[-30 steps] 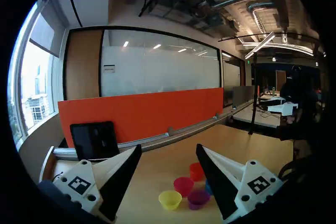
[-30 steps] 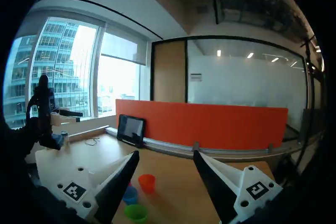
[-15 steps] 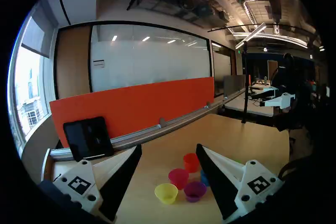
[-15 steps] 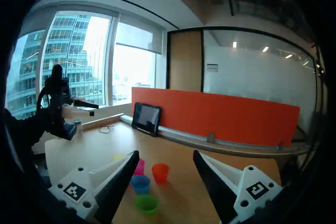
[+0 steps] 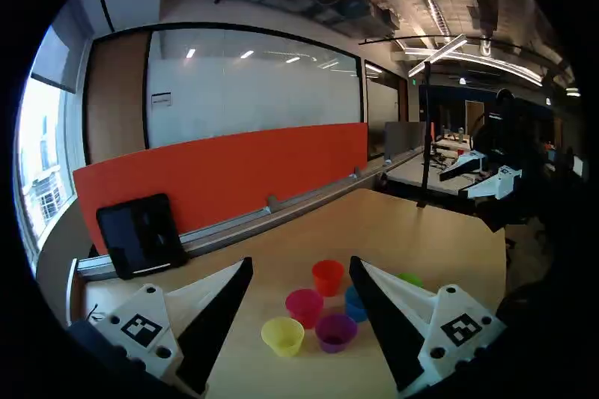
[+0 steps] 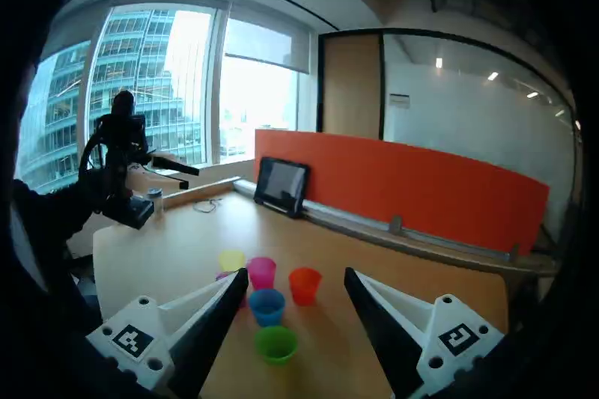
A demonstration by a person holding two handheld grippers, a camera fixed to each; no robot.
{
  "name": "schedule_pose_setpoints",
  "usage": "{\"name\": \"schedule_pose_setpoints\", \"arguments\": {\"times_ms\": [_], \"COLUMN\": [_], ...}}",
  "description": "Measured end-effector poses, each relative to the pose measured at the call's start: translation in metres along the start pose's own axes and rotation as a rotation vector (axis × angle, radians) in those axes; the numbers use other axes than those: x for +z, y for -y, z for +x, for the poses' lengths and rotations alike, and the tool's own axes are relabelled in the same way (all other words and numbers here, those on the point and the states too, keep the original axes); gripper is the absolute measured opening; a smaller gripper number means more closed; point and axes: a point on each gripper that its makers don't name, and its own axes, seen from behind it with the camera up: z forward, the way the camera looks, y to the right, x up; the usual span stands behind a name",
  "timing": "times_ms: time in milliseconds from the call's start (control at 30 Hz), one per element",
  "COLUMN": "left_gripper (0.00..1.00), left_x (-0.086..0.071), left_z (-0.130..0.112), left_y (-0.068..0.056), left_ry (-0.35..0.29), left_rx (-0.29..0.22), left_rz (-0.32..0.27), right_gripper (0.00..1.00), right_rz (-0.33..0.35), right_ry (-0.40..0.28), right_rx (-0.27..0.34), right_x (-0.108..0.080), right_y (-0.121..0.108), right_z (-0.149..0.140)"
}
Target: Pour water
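Neither gripper is holding anything, so the work is sitting at the approach step, with the pouring itself not yet begun. The left gripper [image 5: 299, 260] is hovering above the surface [image 6: 187, 234] with its fingers wide apart. It is looking down on a tight cluster of cups: an orange cup [image 5: 327, 277], a magenta cup [image 5: 304, 307], a yellow cup [image 5: 282, 336], a purple cup [image 5: 335, 332], a blue cup [image 5: 352, 302] peeking out beside one finger, and a green cup [image 5: 409, 279] just past it. The right gripper [image 6: 295, 272], fingers equally spread, is facing the same cluster from another side, with the green cup nearest to it.

The cups are looking empty from both angles, though they are too small here to be sure, so where the water is sitting cannot be told. A small capped jar [image 6: 154, 200] is standing well apart from the cups. The next move is calling for one gripper to descend, straddle the wall of whichever container is holding water, and close on it before any tilting.
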Motion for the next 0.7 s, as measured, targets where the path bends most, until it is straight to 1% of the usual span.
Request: {"name": "schedule_pose_setpoints", "arguments": {"times_ms": [267,700], "left_gripper": [0.96,0.96], "left_x": [0.012,0.035], "left_z": [-0.010,-0.033], "left_y": [-0.002,-0.014], "left_ry": [0.035,0.088], "left_rx": [0.009,0.025], "left_rz": [-0.011,-0.055], "right_gripper": [0.99,0.99], "right_rz": [0.017,0.059], "right_ry": [0.056,0.141], "right_rx": [-0.037,-0.039], "right_x": [0.001,0.012], "right_y": [0.005,0.016], "right_z": [-0.024,-0.064]}}
